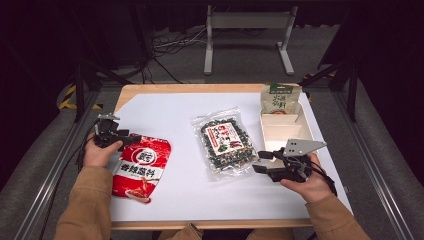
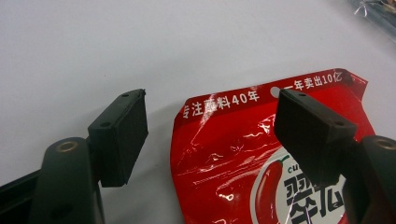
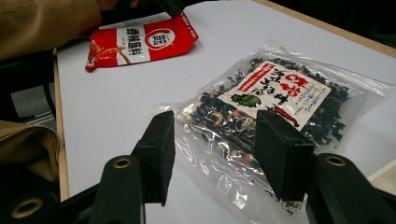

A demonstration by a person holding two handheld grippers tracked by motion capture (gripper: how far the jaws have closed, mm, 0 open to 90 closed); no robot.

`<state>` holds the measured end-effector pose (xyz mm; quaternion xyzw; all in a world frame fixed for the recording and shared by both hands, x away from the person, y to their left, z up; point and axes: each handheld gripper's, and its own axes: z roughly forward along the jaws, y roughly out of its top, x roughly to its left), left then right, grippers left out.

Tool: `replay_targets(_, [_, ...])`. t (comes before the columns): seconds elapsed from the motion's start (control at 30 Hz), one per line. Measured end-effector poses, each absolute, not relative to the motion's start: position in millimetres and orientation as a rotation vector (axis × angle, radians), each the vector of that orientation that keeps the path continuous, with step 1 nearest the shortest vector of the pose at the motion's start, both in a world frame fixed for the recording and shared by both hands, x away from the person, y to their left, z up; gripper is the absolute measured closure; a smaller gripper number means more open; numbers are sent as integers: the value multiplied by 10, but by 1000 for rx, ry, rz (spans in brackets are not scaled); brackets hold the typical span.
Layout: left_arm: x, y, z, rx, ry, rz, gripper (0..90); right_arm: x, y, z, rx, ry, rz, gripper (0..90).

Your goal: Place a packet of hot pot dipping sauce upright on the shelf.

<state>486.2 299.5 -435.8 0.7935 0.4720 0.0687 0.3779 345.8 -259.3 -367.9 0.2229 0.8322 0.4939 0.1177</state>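
Two snack packets lie flat and well apart on the white tabletop [image 1: 170, 107], each with a gripper beside it, so the work in hand looks like picking them up, probably for the cream tray [image 1: 303, 129] that waits at the far right with a green-topped pouch [image 1: 280, 98] propped upright in its far end. Lying flat with their edges free, both packets offer a thin seam that jaws can slide around from the side.

The left gripper [image 1: 126, 141] sits at about 11 o'clock of the red chili packet [image 1: 141, 167], aimed at its upper corner. In the left gripper view its jaws stand wide and pinch nothing: the packet's [image 2: 224, 149] top-left corner lies between them, toward the right-hand jaw, which overlaps the printed top band, while the left-hand jaw hangs over bare tabletop just beside the packet's edge. Neither pad visibly presses the foil.

The right gripper [image 1: 264, 162] rests low at roughly 4 o'clock of the clear bag of dark dried pieces [image 1: 226, 143], pointing toward it. In the right gripper view its jaws are also spread wide with nothing pinched; the bag's [image 3: 280, 93] near transparent margin runs through the gap between them, and the labelled bulk lies beyond, toward 1 o'clock. My reading is that both grippers are lined up for an edge grasp, with neither grip yet made.
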Motion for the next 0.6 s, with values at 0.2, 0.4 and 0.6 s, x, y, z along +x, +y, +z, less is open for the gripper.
replay_targets(0.2, [4862, 2988, -4383, 2035, 1188, 163, 266, 3457, -2572, -3687, 636, 2444, 1452, 477])
replay_targets(0.4, [4863, 2977, -4411, 2041, 1156, 137, 334, 3462, -2555, -3690, 621, 2445, 1460, 468])
replay_targets(0.6, [4833, 2955, -4412, 2084, 1141, 170, 453, 3463, -2548, -3693, 613, 2448, 1464, 467])
